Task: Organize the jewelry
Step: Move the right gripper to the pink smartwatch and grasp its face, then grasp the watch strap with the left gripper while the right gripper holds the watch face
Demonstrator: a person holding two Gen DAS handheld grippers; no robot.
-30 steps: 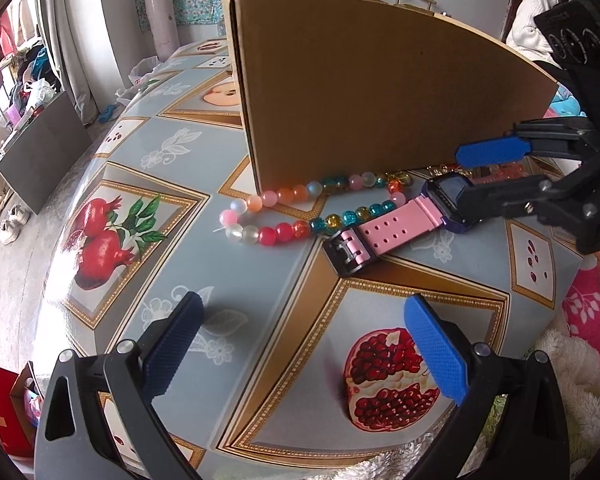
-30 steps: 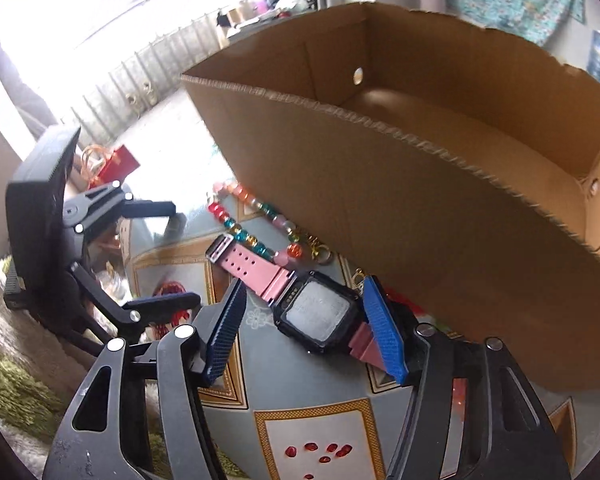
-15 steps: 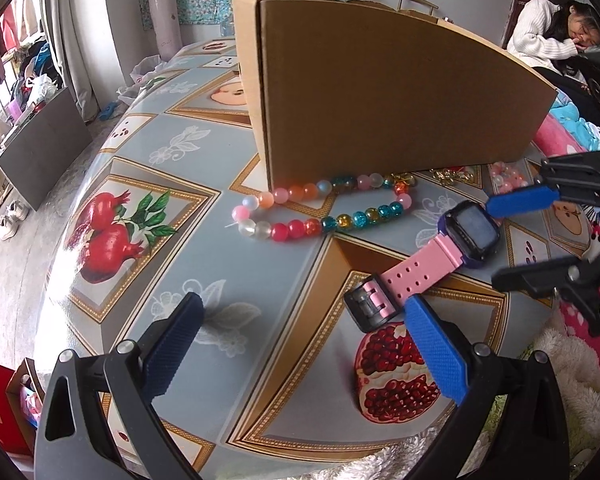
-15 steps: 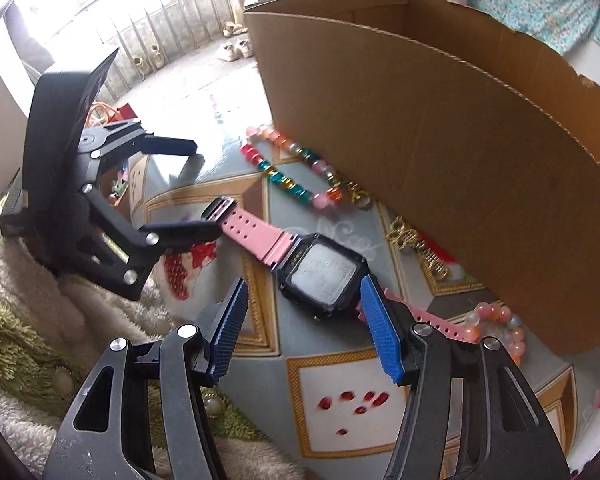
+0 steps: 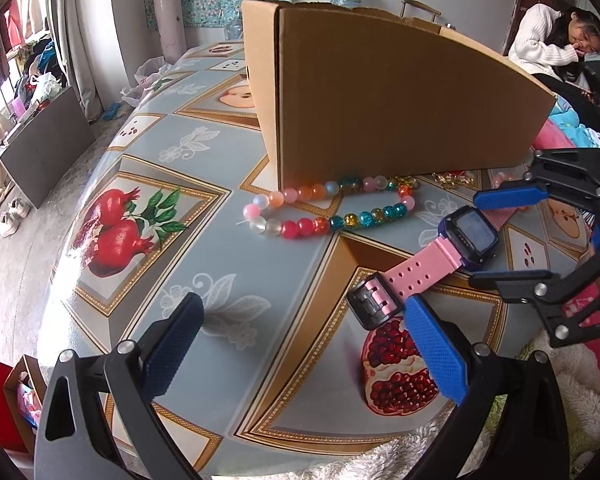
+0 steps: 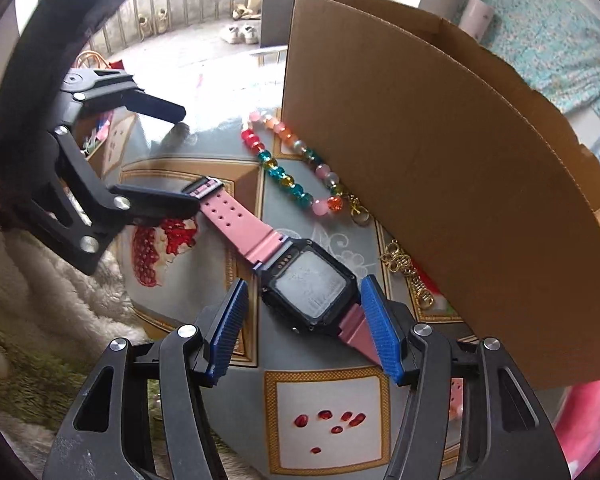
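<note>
Nothing looks sorted yet, as far as I can see. The pink watch (image 6: 300, 276) lies flat on the table (image 5: 236, 264), its dark face between the blue pads of my right claw (image 6: 300, 328). That claw stands open around it: the far pad sits against the short strap end beside the case, the near pad is clear of the case with a gap showing, so I judge it is not gripped. My left claw (image 5: 300, 344) is spread wide too and holds nothing; its right pad hangs just over the buckle end of the long strap (whether it touches, I cannot tell).

The bead bracelet (image 5: 328, 212) lies in a loop on the table, one side of it up against the outer wall of the cardboard box (image 5: 400, 100). A gold chain piece (image 6: 404, 268) lies at the foot of the same wall, further along, and in the left view some pale pink beads (image 5: 500, 180) show just past it, half hidden behind my right claw.

The box is where I take the jewelry to belong, and from here its inside is hidden, so I cannot say whether anything is in it already. What I can say is that the watch, the bracelet and the gold piece are all outside it. So most of the job looks ahead of me: pinch the watch, lift it over the wall, then come for the rest.
</note>
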